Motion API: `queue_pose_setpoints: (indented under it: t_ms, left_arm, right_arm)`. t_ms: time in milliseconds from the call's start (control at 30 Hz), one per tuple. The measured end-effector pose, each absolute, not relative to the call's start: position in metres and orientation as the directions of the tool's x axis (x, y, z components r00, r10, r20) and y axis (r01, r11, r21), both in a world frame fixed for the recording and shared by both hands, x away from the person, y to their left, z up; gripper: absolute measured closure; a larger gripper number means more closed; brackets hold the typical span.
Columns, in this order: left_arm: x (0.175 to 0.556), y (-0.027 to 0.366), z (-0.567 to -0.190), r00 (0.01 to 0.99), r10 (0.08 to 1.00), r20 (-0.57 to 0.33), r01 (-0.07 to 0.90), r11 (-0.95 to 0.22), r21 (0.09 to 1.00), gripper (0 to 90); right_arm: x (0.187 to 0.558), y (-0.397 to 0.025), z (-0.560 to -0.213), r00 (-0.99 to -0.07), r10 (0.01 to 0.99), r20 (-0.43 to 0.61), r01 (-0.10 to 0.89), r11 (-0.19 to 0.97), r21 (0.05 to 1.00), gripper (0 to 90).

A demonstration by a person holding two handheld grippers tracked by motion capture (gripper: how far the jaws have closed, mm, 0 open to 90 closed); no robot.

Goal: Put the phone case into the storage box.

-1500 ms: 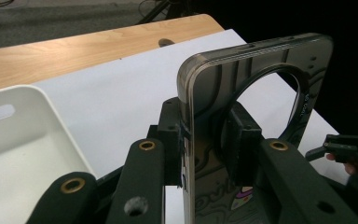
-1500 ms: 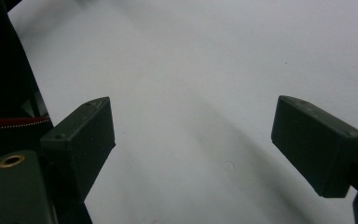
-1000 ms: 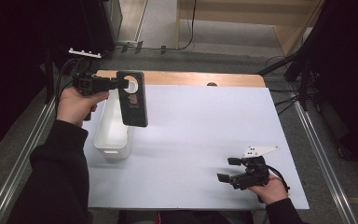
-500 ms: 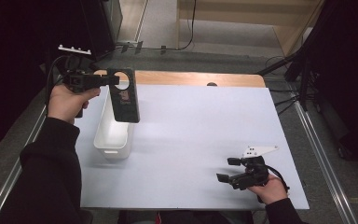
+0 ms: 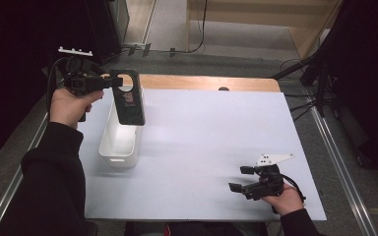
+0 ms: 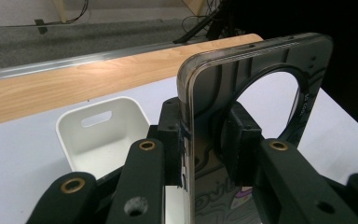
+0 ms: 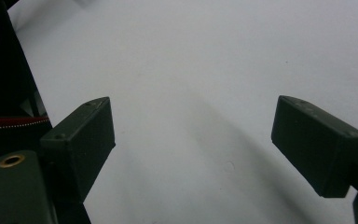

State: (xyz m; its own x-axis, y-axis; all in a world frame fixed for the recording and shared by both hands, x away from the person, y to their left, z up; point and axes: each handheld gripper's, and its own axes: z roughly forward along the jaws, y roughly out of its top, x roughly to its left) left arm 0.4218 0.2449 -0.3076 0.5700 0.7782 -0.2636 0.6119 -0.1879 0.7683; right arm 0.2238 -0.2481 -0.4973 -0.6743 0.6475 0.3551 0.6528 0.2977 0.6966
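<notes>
The phone case (image 5: pixel 129 97), dark and flat with a big round cutout, hung at the upper left of the high view above the white plastic bin (image 5: pixel 120 138), clamped in the left gripper (image 5: pixel 109 81). Its printed pattern was unreadable. The right gripper (image 5: pixel 242 179) stood wide open, holding nothing, at lower right.

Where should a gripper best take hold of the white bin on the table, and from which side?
Grip the white bin by one long side wall near the rim, coming from above. It stands upright and open-topped, so one jaw can go inside and one outside. The phone case hangs over its far end, so the near end seems easier.
</notes>
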Motion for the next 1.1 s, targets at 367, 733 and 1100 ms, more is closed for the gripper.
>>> queue_pose_setpoints:
  t_ms: [367,733,1100]
  left_arm:
    - [0.432,0.252,-0.312,0.545,0.801,-0.250,0.613,-0.177,0.770,70.9]
    - [0.445,0.256,-0.318,0.508,0.829,-0.234,0.610,-0.155,0.777,70.9]
    - [0.462,0.255,-0.326,0.493,0.841,-0.225,0.604,-0.145,0.784,71.0]
  right_arm:
    - [0.225,-0.245,-0.499,-0.680,0.641,0.356,0.653,0.308,0.692,12.2]
    - [0.225,-0.246,-0.500,-0.673,0.648,0.356,0.657,0.303,0.691,12.2]
    - [0.224,-0.246,-0.500,-0.673,0.647,0.358,0.658,0.304,0.689,12.2]
